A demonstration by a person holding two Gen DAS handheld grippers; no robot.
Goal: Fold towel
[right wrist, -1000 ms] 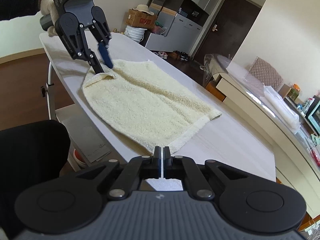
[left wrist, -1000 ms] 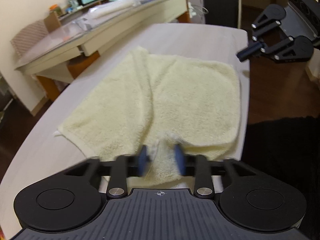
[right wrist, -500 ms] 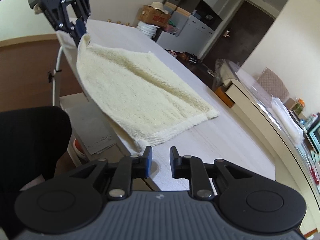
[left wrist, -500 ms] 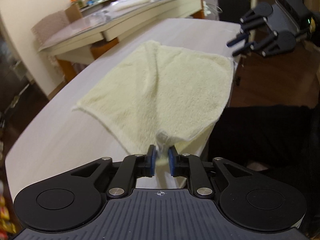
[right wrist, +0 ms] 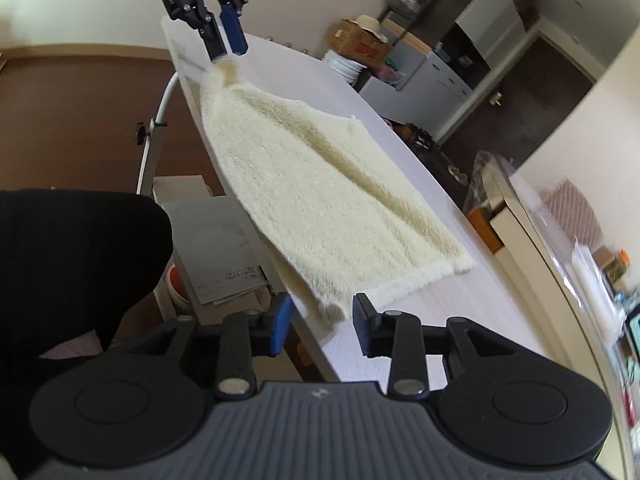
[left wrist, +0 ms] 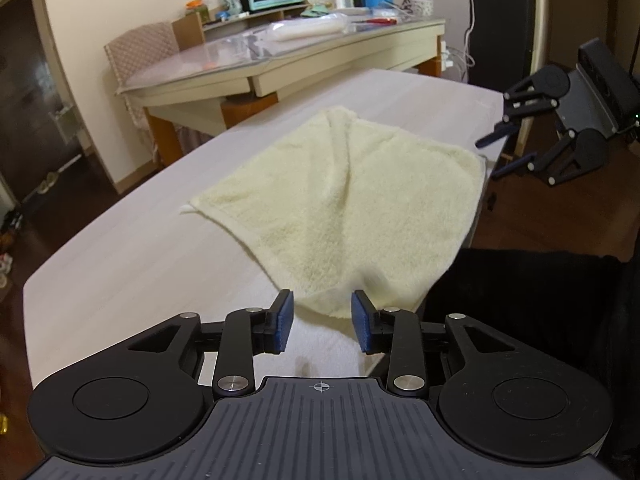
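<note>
my left tool tilts down over the near corner of the cream towel, pads just parted and pressing on nothing, the corner lying loose between them. the towel lies spread on the white table, one edge past its rim. my right tool has likewise just been spreading, released, a towel corner drooping between its pads; whether it touches them i cannot tell.

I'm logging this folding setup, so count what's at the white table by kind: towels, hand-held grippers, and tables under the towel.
Towel: 1, pale yellow, one edge hanging over the table's edge
Hand-held gripper: 2, the left hand-held gripper and the right hand-held gripper, both open
White table: 1
Total: 4
</note>
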